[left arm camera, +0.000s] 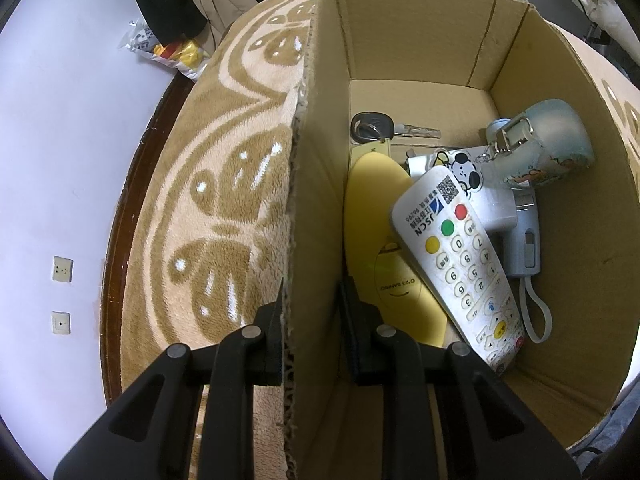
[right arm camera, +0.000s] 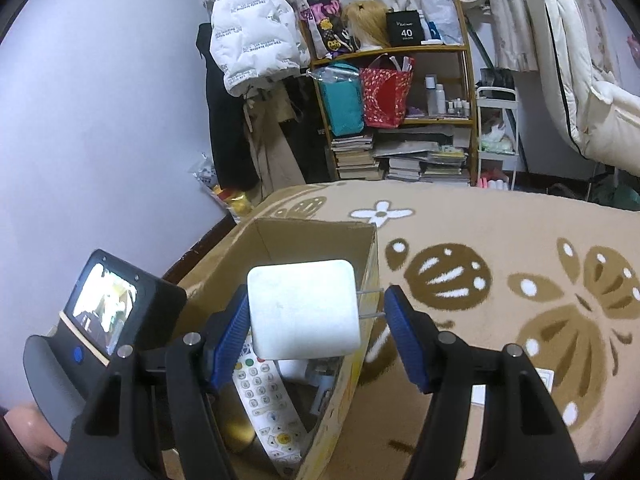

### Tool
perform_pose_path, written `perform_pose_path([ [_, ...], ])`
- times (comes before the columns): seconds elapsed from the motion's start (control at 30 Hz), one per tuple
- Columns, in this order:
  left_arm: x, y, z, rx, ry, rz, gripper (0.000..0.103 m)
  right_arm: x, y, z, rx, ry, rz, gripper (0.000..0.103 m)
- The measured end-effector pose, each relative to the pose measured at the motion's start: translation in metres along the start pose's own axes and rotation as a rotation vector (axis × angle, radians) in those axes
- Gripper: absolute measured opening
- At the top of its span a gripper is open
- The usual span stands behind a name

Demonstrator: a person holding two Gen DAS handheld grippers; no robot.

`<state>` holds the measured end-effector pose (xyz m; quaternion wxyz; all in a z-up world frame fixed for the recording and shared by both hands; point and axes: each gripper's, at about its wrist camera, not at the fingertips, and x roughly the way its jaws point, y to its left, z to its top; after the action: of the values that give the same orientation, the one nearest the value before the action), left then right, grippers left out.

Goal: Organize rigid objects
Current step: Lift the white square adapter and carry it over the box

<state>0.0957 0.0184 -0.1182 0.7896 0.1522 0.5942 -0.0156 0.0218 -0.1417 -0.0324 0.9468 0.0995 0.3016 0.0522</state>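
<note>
patterned blanket point(right arm camera: 500, 240), cluttered shelf point(right arm camera: 400, 92)

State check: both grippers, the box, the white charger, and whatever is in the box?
left gripper: shut on the cardboard box wall, one finger inside, one outside.
right gripper: holds the white charger, prongs against the right pad.
white charger: above the box, not yet in.
cardboard box: open-topped, on the carpet.
remote control: inside, buttons up, overlapping the yellow disc.
car key: flat on the box floor.
</note>
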Motion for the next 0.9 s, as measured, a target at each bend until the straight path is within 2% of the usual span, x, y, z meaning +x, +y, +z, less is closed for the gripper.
perform_pose_path([
  [0.47, 0.001, -0.002, 0.0, 0.01, 0.004, 0.016, 0.022, -0.003, -0.005, -0.014, 0.065, -0.002, 0.061, 0.071],
  [0.9, 0.0, -0.004, -0.001, 0.015, 0.0, 0.02, 0.021, 0.002, -0.003, -0.017, 0.055, 0.025, 0.04, 0.071],
])
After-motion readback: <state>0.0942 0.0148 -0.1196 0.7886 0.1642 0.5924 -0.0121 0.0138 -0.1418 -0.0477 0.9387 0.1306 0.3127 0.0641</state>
